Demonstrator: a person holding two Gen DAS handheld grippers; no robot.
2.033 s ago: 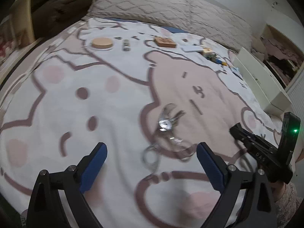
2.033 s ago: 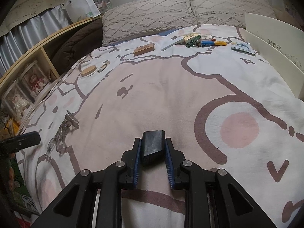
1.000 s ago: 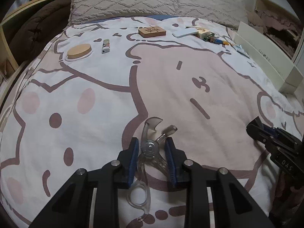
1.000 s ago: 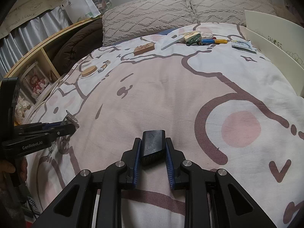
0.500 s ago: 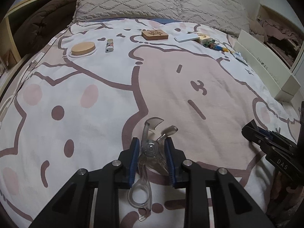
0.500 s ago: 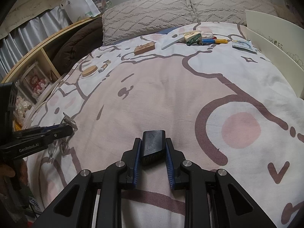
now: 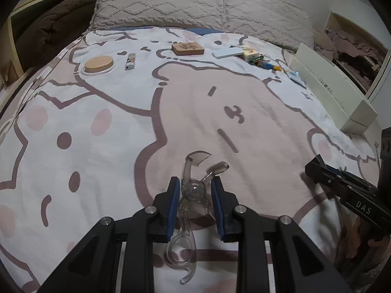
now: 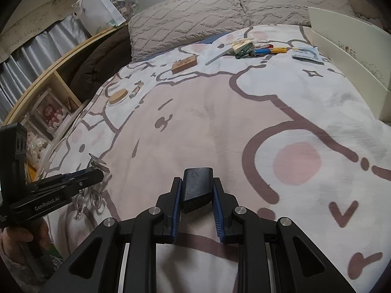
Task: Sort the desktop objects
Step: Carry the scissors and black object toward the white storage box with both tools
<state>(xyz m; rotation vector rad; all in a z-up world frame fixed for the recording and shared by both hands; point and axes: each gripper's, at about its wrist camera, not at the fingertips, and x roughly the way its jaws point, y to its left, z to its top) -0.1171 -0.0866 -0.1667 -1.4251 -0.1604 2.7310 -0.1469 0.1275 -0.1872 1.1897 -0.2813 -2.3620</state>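
In the left wrist view we see the left gripper (image 7: pixel 195 196) closed on a clear plastic tool (image 7: pixel 193 193), with its blue pads (image 7: pixel 174 205) pressing the round pivot from both sides. The two front arms of the tool stick out ahead of the fingers and its ring handles hang down between the black arms, above the bedspread (image 7: pixel 97 112). In the right wrist view the right gripper (image 8: pixel 196 195) is closed on a small black block (image 8: pixel 197 185), which stands between the blue pads and reaches a little past them. Far from both grippers, near the pillows (image 7: pixel 195 5), a row of things lies on the bedspread: a round wooden coaster (image 7: pixel 99 64), a small lighter (image 7: pixel 130 61) just beside it, a wooden block (image 7: pixel 187 48), a white flat card (image 7: pixel 227 53), and a group of coloured clips and pens (image 8: pixel 256 48). At the right edge of the bed stands a long white box (image 7: pixel 332 90). A small printed packet (image 8: pixel 305 53) lies near this box.
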